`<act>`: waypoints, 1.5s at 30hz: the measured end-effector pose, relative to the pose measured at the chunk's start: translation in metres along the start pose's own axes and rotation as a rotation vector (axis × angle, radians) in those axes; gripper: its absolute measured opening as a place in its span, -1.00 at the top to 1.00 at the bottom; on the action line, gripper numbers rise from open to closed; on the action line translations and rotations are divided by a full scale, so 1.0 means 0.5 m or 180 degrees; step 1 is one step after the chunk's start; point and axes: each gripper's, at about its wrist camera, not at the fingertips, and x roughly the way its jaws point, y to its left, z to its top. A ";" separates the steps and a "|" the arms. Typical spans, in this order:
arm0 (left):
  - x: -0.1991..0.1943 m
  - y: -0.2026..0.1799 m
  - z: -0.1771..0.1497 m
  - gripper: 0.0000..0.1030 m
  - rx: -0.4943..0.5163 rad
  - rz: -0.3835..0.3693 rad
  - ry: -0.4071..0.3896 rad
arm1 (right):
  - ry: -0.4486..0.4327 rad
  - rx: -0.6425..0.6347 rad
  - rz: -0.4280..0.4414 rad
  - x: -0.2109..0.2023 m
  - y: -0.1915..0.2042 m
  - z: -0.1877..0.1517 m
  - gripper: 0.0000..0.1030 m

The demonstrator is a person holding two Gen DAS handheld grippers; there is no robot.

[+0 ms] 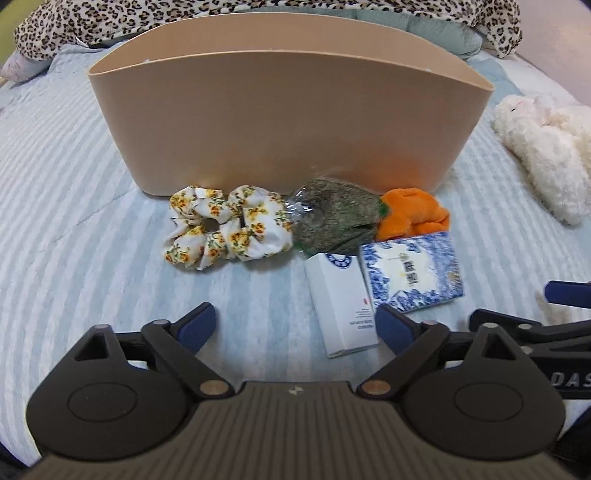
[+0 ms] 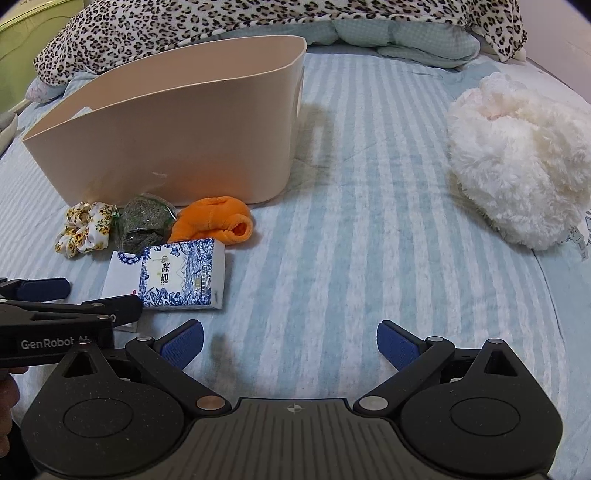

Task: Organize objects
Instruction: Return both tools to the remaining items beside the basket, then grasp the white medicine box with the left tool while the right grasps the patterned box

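Note:
A beige plastic bin point(image 1: 280, 125) point(image 2: 177, 147) stands on the striped bed. In front of it lie a floral scrunchie point(image 1: 225, 227) point(image 2: 85, 227), a clear bag of green herbs point(image 1: 332, 216) point(image 2: 144, 221), an orange cloth point(image 1: 413, 212) point(image 2: 216, 219), a white box point(image 1: 341, 302) point(image 2: 120, 273) and a blue-patterned tissue pack point(image 1: 412, 271) point(image 2: 184, 275). My left gripper point(image 1: 295, 326) point(image 2: 70, 295) is open and empty, its right finger beside the white box. My right gripper point(image 2: 290, 343) is open and empty over bare bedding, right of the pile.
A white fluffy plush point(image 1: 546, 155) point(image 2: 517, 162) lies at the right. A leopard-print blanket point(image 1: 258, 14) point(image 2: 258, 26) and a pale green pillow point(image 2: 399, 37) lie behind the bin. The striped bedspread point(image 2: 351, 221) lies between bin and plush.

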 end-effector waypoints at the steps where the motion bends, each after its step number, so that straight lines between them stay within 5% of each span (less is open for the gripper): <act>1: 0.001 0.001 0.000 -0.87 0.0007 0.0015 -0.0006 | 0.0004 0.0010 0.0004 0.000 0.001 0.000 -0.97; 15: -0.015 0.045 0.006 -0.87 0.0053 0.0246 -0.0047 | 0.0023 -0.0086 0.0117 0.018 0.035 0.003 -0.98; 25: 0.013 0.017 0.022 -0.85 0.0227 0.0012 0.0096 | 0.0076 -0.0166 0.0061 0.030 0.051 -0.001 -0.98; 34: -0.006 0.031 0.025 0.08 0.0176 0.0045 0.0032 | 0.0078 -0.0153 0.0066 0.035 0.055 0.005 -0.98; 45: -0.039 0.039 0.011 0.34 0.0236 -0.0059 0.0072 | 0.0029 -0.0157 0.0111 0.026 0.071 0.006 -0.99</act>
